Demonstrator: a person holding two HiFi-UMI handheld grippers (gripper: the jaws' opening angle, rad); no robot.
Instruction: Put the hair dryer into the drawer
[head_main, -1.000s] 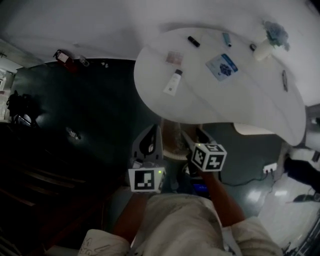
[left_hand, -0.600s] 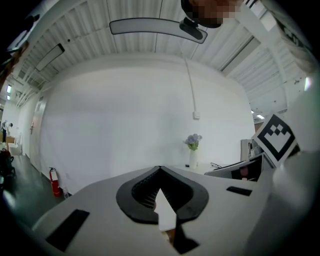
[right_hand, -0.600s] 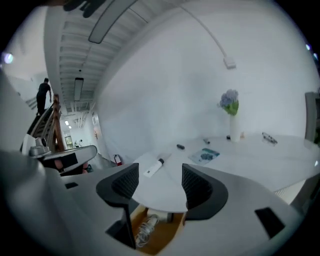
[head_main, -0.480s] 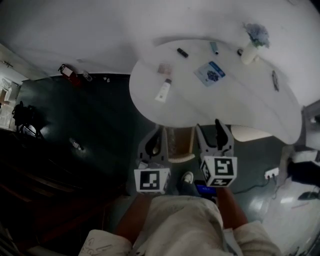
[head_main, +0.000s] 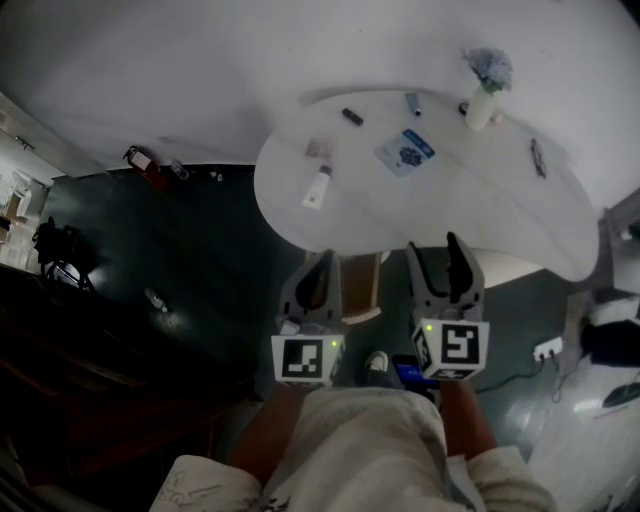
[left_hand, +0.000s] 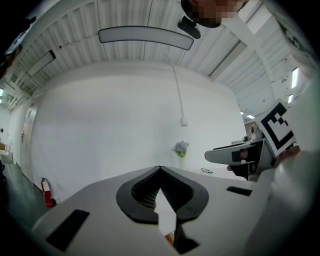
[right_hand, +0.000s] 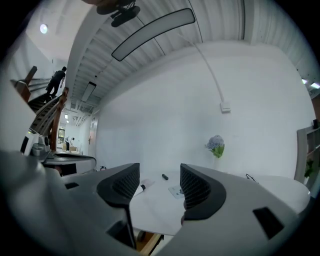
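Observation:
No hair dryer and no drawer show in any view. In the head view both grippers are held level in front of the person, pointing at the near edge of a white oval table (head_main: 480, 205). My left gripper (head_main: 322, 264) is shut, its black pads meeting at the tips with nothing between them (left_hand: 160, 170). Beside it, my right gripper (head_main: 434, 250) stands open, and only the tabletop (right_hand: 155, 210) shows through the gap (right_hand: 160, 172). The right gripper also shows at the right of the left gripper view (left_hand: 245, 155).
On the table lie a white tube (head_main: 314, 187), a small card (head_main: 320, 147), a black marker (head_main: 352, 116), a blue packet (head_main: 405, 150), glasses (head_main: 537, 157) and a vase of flowers (head_main: 483, 95). A wooden piece (head_main: 360, 290) sits under the table edge. The floor is dark.
Both grippers have risen and moved toward the table edge. The right one has rolled upright, so its marker cube now faces the head camera.

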